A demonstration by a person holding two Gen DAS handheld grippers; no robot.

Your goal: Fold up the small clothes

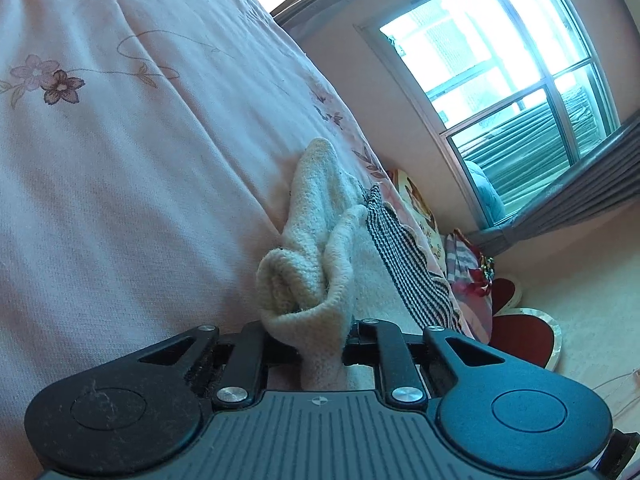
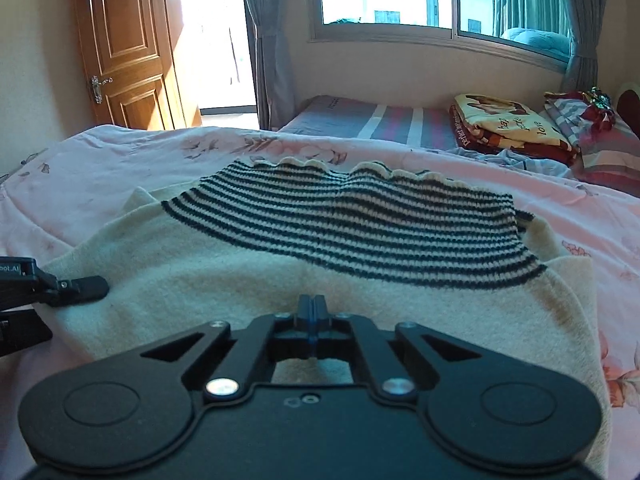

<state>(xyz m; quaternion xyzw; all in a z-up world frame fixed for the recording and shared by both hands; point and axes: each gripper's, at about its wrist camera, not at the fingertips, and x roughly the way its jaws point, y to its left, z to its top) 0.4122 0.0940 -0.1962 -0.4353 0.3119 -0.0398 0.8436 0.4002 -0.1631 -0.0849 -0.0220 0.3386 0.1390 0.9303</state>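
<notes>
A small cream knitted sweater (image 2: 248, 280) with a black-striped panel (image 2: 360, 224) lies spread on a pink floral bedspread (image 2: 100, 168). In the left wrist view my left gripper (image 1: 316, 344) is shut on a bunched cream fold of the sweater (image 1: 308, 216), which rises between its jaws. One of its fingers (image 2: 86, 286) shows at the sweater's left edge in the right wrist view. My right gripper (image 2: 312, 308) has its jaws shut together, the tips pressing into the cream fabric near the front edge. I see no cloth between them.
Beyond the bed lies a lower mattress with a striped sheet (image 2: 384, 124), a folded printed blanket (image 2: 508, 124) and a pile of pillows (image 2: 600, 140). A wooden door (image 2: 124, 48) stands at the back left. Red heart-shaped items (image 1: 520, 320) lie on the floor.
</notes>
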